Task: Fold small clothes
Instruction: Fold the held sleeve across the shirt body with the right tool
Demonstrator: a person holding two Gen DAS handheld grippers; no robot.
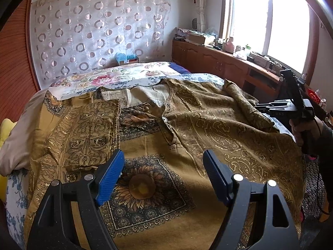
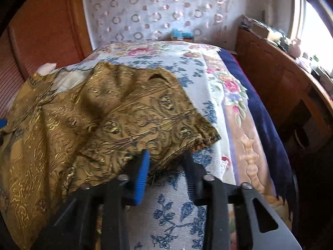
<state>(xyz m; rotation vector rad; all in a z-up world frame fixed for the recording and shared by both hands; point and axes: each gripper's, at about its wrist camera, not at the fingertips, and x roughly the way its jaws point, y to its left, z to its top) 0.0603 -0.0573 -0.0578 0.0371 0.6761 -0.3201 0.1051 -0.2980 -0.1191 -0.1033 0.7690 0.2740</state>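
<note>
A mustard-gold patterned shirt with a sunflower print lies spread, front up, on the bed. Its left sleeve is folded in over the front. My left gripper hovers open above the sunflower print, with nothing between its blue pads. In the right wrist view the other sleeve lies out over the sheet. My right gripper is closed on that sleeve's near hem, and cloth fills the gap between its fingers. The left wrist view shows the right gripper at the shirt's right edge, held by a hand.
The bed's floral sheet has a dark blue blanket along its right side. A wooden cabinet with clutter on top runs under the window. A ring-patterned curtain hangs behind the bed. Something yellow sits at the bed's left edge.
</note>
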